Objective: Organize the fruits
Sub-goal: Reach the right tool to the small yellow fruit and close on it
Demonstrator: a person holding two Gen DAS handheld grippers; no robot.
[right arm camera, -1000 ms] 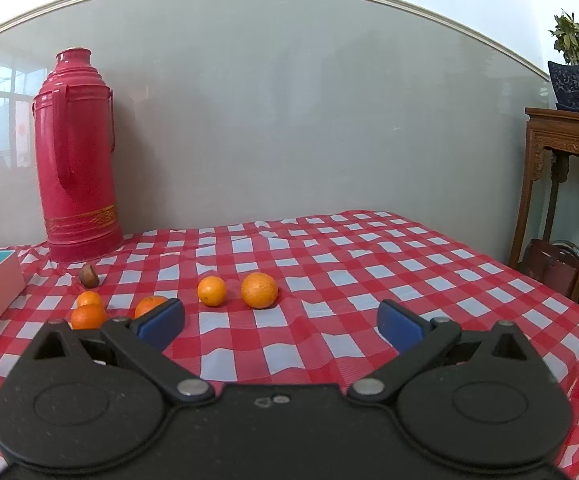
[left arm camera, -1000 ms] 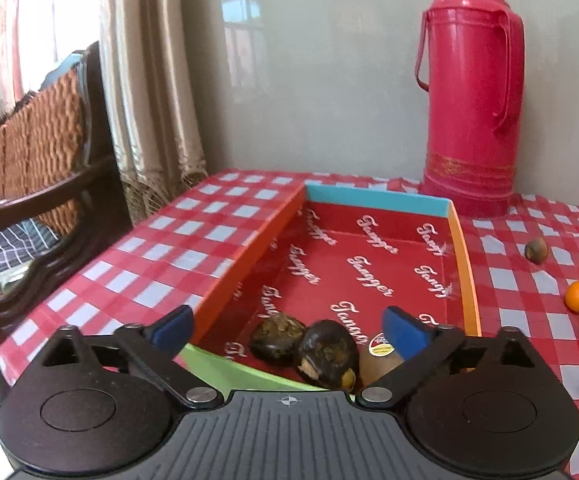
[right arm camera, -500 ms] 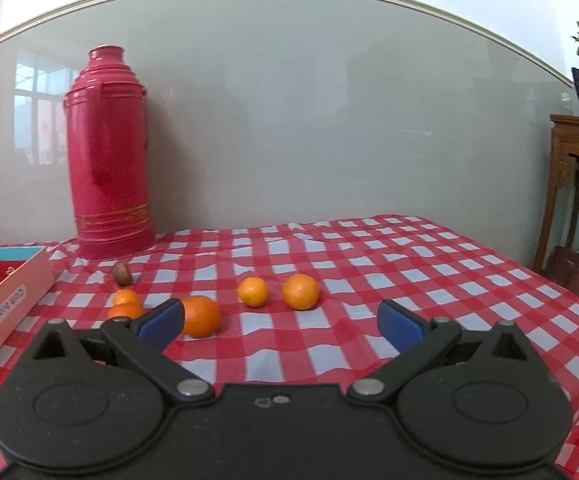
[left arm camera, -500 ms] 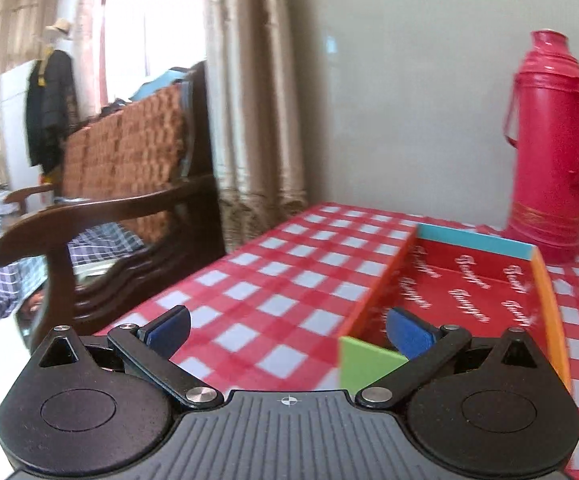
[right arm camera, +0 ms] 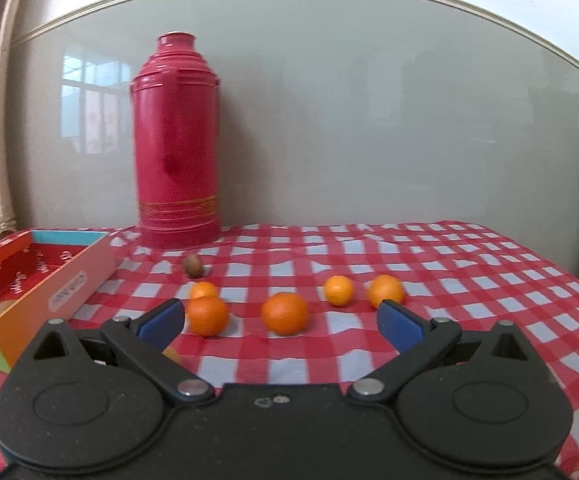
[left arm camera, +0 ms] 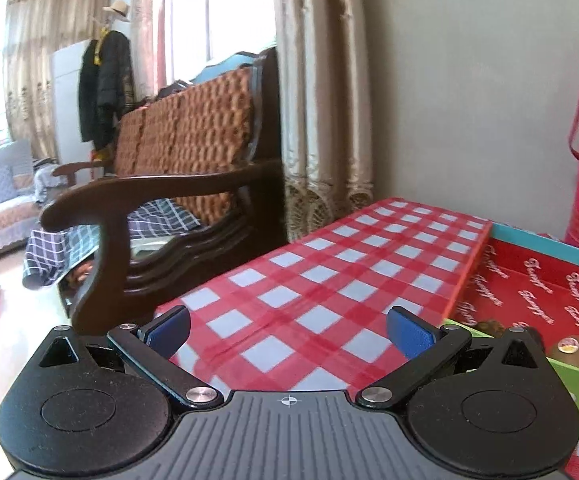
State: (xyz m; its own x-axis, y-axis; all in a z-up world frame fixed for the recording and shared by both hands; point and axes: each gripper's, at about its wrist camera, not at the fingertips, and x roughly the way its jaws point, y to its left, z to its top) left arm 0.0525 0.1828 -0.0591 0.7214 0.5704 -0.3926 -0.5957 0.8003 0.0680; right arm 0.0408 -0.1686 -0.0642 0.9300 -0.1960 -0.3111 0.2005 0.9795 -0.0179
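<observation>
The table (right arm camera: 469,264) with its red checked cloth carries everything, and its left edge worries me: my left tool (left arm camera: 287,330) hangs wide open and empty over the near left corner, pointed away from the work toward a wooden chair (left arm camera: 177,200), so if I swing it back without looking I may strike the wall of the box (left arm camera: 473,276). The red thermos (right arm camera: 177,144) stands tall at the back edge, and a careless reach could knock it over. The box sits at the left side of the table and already holds a kiwi (left arm camera: 575,354) and something dark beside it. My right tool (right arm camera: 279,320) is also fully open, holding nothing, facing five oranges (right arm camera: 284,313) loose in the middle of the table. I think round fruit like this can roll when a tip touches it off-centre, perhaps toward the near edge. The small brown fruit (right arm camera: 192,265) near the thermos looks easy to slip out.
</observation>
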